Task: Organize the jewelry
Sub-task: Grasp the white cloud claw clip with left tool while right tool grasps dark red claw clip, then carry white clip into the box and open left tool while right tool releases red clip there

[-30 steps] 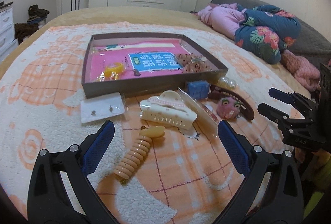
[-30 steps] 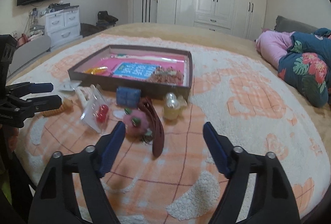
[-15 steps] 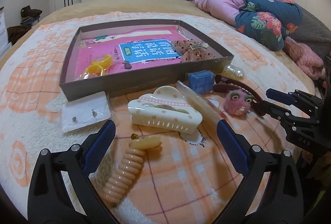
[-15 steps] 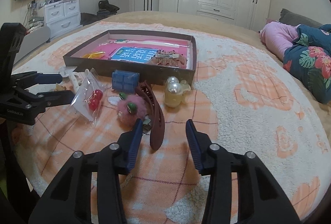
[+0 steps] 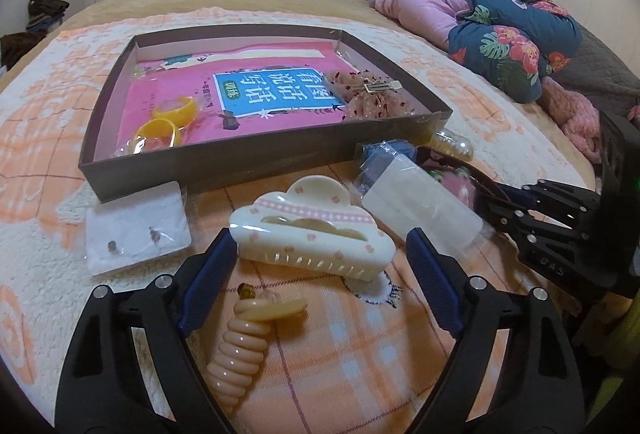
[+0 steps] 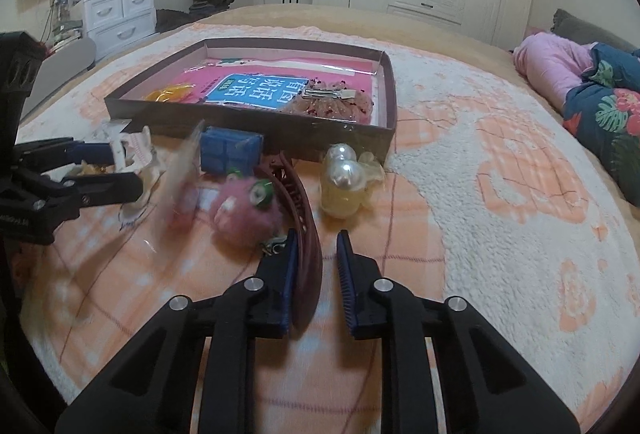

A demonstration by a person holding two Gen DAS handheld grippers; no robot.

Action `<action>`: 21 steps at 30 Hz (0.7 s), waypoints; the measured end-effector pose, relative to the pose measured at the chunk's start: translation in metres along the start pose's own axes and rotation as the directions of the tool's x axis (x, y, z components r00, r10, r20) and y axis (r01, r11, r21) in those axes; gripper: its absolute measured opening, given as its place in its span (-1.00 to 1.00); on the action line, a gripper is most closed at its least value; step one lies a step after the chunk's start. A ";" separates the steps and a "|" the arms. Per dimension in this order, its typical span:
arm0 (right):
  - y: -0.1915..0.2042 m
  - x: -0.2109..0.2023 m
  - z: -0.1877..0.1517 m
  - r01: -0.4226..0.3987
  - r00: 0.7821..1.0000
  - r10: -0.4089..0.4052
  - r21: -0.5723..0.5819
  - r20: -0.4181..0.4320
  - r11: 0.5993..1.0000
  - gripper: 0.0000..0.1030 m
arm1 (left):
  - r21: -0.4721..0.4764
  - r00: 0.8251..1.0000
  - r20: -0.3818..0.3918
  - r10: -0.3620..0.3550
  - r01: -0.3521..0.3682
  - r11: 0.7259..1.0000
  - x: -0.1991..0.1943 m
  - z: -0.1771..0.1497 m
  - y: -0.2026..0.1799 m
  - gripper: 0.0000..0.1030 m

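while the left gripper [image 5: 316, 284], jaws just narrowing but not pinching, straddles the cream claw clip [image 5: 310, 234] at frame centre, the pickup step is under way. the right gripper [image 6: 318, 284], jaws just closing, has the maroon hair clip [image 6: 304, 222] between them, right pad not touching; next, each needs a firm pinch before lifting toward the box [image 6: 240, 121].

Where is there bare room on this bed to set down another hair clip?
The fleecy orange-and-white blanket right of the brown cardboard tray and the pearl-topped yellow clip is bare. Crowded: the strip before the tray's near wall, from the white earring card to that clip.
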State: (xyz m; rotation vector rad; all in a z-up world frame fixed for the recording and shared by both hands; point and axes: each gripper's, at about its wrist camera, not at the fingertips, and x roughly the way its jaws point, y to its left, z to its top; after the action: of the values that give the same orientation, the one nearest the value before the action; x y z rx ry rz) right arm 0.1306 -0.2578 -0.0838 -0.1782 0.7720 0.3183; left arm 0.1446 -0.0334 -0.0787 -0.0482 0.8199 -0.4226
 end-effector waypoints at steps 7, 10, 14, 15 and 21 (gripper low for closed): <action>-0.003 0.005 0.006 -0.040 0.999 0.040 0.021 -0.004 0.999 -0.80 | 0.007 1.000 -0.015 -0.010 0.010 1.000 0.008 0.004 0.001 0.50; -0.007 -0.002 0.006 -0.051 0.999 0.050 0.043 0.019 0.998 -0.80 | 0.002 1.000 -0.020 -0.018 0.018 1.000 0.011 0.006 0.003 0.23; -0.012 -0.013 0.005 -0.051 0.998 0.048 0.067 0.048 0.996 -0.80 | -0.010 0.999 -0.022 -0.030 0.030 1.000 0.011 0.007 0.006 0.14; -0.013 -0.016 0.005 -0.049 0.997 0.045 0.069 0.055 0.996 -0.80 | -0.006 0.999 -0.020 -0.034 0.034 0.999 0.011 0.006 0.005 0.14; -0.012 -0.031 0.003 -0.060 0.995 0.053 0.081 0.086 0.995 -0.80 | 0.027 0.999 0.020 -0.049 0.048 0.998 0.000 0.004 -0.004 0.13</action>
State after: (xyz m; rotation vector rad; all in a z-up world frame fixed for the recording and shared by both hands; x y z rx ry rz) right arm 0.1162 -0.2754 -0.0594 -0.0637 0.7072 0.3443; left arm 0.1461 -0.0375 -0.0755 -0.0482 0.7936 -0.4775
